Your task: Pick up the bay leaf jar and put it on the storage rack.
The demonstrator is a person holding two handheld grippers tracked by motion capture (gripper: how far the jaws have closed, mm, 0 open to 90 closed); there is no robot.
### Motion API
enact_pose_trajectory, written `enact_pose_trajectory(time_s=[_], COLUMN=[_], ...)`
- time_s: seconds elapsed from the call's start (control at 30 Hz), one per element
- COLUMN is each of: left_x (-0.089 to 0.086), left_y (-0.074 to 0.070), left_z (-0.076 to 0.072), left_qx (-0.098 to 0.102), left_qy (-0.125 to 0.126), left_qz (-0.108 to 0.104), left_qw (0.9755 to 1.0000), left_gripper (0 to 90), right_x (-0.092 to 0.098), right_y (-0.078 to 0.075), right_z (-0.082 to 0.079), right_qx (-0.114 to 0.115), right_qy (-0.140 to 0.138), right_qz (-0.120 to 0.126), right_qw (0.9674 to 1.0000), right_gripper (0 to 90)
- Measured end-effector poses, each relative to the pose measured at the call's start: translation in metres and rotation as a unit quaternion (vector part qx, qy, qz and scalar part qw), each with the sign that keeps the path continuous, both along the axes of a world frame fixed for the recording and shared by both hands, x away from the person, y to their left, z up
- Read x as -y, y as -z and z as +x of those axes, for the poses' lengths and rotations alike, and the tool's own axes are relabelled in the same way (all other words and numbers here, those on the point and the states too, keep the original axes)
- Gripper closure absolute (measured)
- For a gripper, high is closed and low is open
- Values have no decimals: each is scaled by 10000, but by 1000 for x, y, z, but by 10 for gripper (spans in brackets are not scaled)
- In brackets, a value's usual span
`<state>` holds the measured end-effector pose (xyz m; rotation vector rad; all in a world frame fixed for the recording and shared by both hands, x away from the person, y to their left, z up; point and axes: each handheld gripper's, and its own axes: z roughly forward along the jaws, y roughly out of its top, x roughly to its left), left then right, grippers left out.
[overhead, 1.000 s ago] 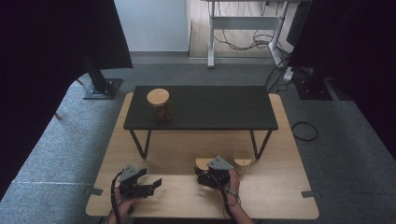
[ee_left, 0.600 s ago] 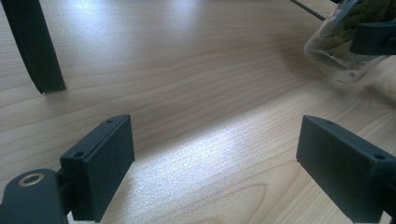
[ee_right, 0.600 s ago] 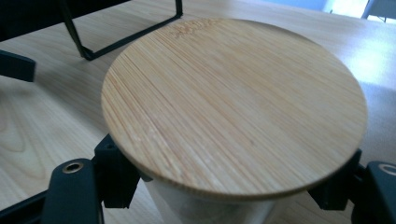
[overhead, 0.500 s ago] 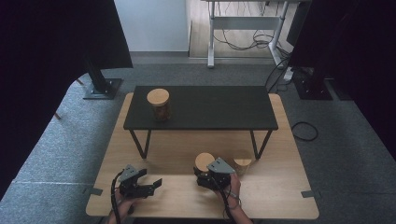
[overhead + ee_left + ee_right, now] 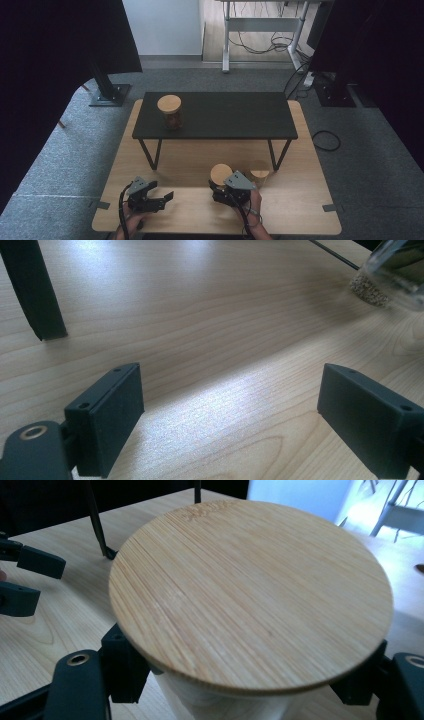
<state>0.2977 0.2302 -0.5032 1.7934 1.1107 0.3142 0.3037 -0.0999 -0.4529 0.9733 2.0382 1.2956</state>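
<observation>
Item: bamboo-lidded jar (image 5: 220, 174), upright, near the table's (image 5: 300, 210) front edge, pinched below its lid by right gripper (image 5: 224, 192). Left gripper (image 5: 165, 198) spread, empty, well apart at front-left.

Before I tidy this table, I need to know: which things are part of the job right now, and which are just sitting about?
In the job:
right gripper, shut on the lidded jar
left gripper, open

Sitting about:
jar on the black bench
second jar beside the right gripper
</observation>
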Motion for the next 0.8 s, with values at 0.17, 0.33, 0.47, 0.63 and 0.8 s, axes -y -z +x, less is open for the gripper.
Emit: enact_pose_trajectory(time_s=[0.17,0.33,0.47,0.63,0.8], left_x=[0,1,1,1,1], left_y=[0,0,0,0,0], left_z=[0,0,0,0,0], left_qx=[-2,12,24,19,22], left_qy=[-16,-10,-1,10,12], left_qz=[11,46,57,47,52], left_qw=[10000,10000,10000,10000,10000], left_gripper=[105,106,106,106,105], right_x=[7,15,15,14,17], right_y=[-6,-7,-7,-12,-18], right_z=[-4,-11,-18,-22,-25], right_qx=[19,-59,-98,16,-5], right_qy=[-19,-104,-222,-307,-416], right_qz=[39,86,136,97,294], right_qw=[10000,9999,9996,9995,9987], right_gripper=[252,252,252,252,252])
